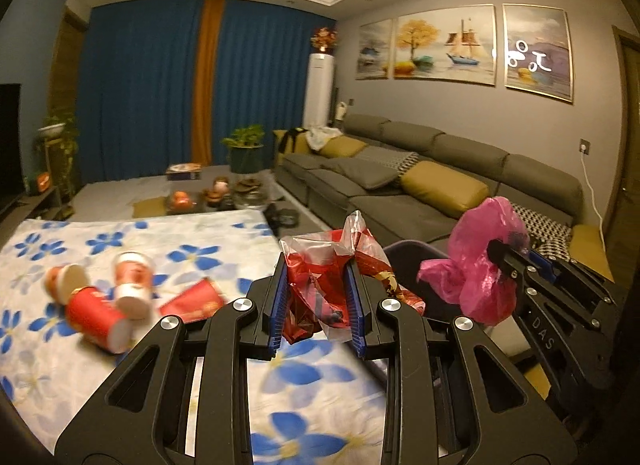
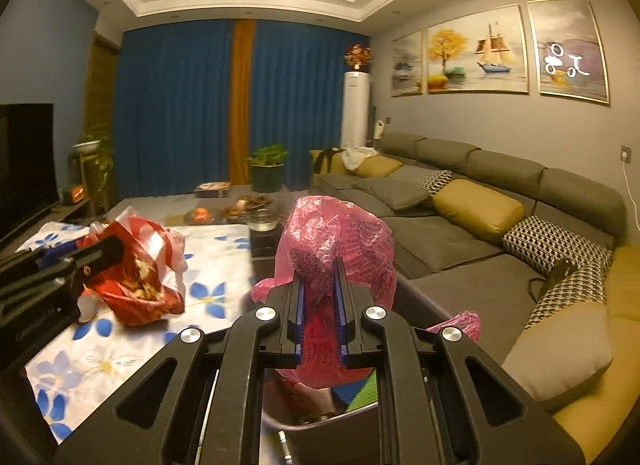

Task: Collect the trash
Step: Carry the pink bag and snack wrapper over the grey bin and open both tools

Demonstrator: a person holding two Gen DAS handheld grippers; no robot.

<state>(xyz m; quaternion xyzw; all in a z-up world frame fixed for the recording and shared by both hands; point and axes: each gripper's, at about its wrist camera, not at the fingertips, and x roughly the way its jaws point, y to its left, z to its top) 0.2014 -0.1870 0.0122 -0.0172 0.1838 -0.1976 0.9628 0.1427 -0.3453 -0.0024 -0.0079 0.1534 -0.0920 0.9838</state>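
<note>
Trash bags are held: the red wrapper (image 1: 320, 289) by the left gripper (image 1: 317, 305), the pink bag (image 2: 340, 249) by the right gripper (image 2: 319, 305), jaws squeezed narrow around each.

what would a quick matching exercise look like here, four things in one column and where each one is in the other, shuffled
Things:
1. red and clear wrapper
2. pink plastic bag
3. red paper cups
4. yellow cushion

Places:
A. on the grey sofa
B. clamped in the right tool
C. lying on the floral cloth
D. clamped in the left tool

Pairs: 1-D, 2-B, 3-C, 4-A
</note>
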